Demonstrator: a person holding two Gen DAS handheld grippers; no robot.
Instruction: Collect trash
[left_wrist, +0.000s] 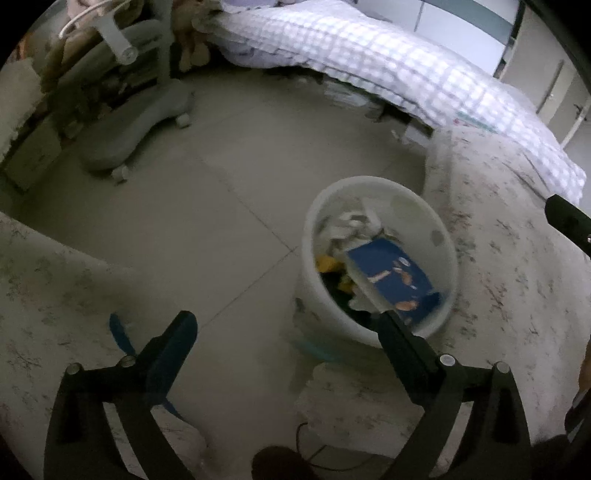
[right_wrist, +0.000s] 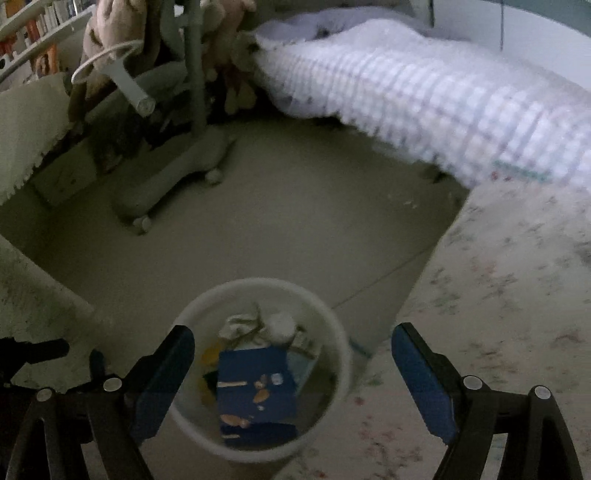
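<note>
White plastic wastebasket on bedroom floor, w/ blue carton and crumpled tissues already inside. We hold right hand-held gripper wide, empty, above it; left hand-held gripper also spread, empty, likely post-drop.

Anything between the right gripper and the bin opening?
Nothing visible. The right gripper is open and empty above the white trash bin, whose mouth has no lid. A blue box and crumpled paper already lie inside.
</note>
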